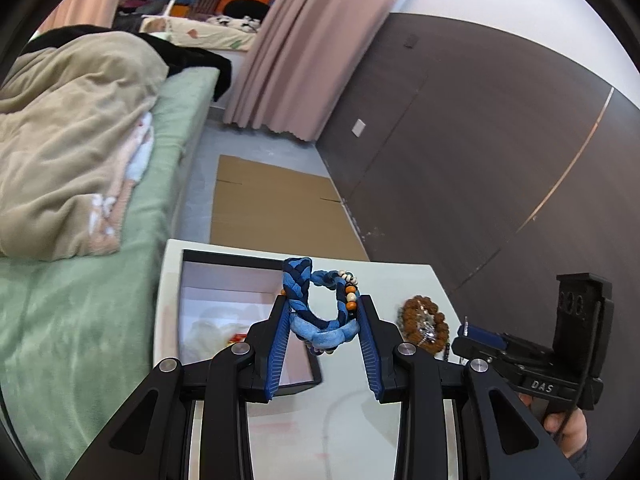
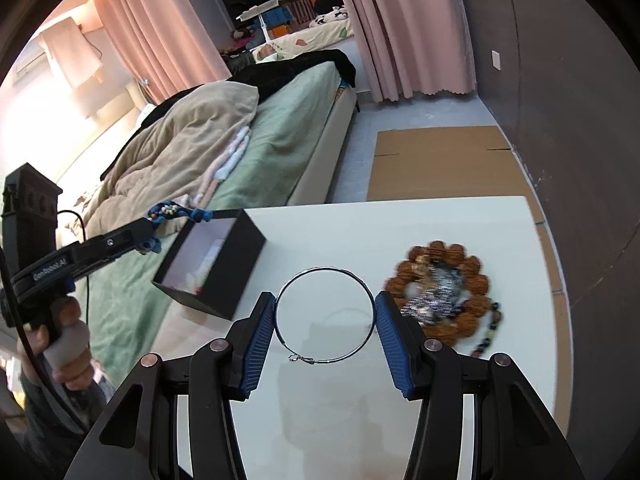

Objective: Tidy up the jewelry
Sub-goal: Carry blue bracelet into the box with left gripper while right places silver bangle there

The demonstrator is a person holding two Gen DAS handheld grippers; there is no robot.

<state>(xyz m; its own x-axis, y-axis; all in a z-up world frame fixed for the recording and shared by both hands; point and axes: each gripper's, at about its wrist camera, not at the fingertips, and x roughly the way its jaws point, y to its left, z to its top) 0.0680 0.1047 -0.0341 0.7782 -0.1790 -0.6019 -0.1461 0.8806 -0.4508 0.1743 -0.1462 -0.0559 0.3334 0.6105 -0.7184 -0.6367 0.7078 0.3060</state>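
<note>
My left gripper [image 1: 323,312] is shut on a blue braided fabric bracelet [image 1: 320,320] with orange and white beads, held above the right edge of the open black box [image 1: 224,258] with a pale lining. The same left gripper [image 2: 154,226] with the bracelet [image 2: 176,212] shows in the right wrist view, above the box [image 2: 240,264]. My right gripper [image 2: 325,316] is shut on a thin silver wire bangle [image 2: 325,272], held above the white table [image 2: 440,224]. A brown bead bracelet [image 2: 444,284] lies on the table to the right.
A silvery piece [image 2: 436,300] lies inside the brown bead ring, and a dark bead string [image 2: 486,336] trails beside it. A bed with a green sheet [image 2: 288,120] is to the left. Flat cardboard [image 2: 432,160] lies on the floor beyond the table. The right gripper's body [image 1: 532,352] shows at right.
</note>
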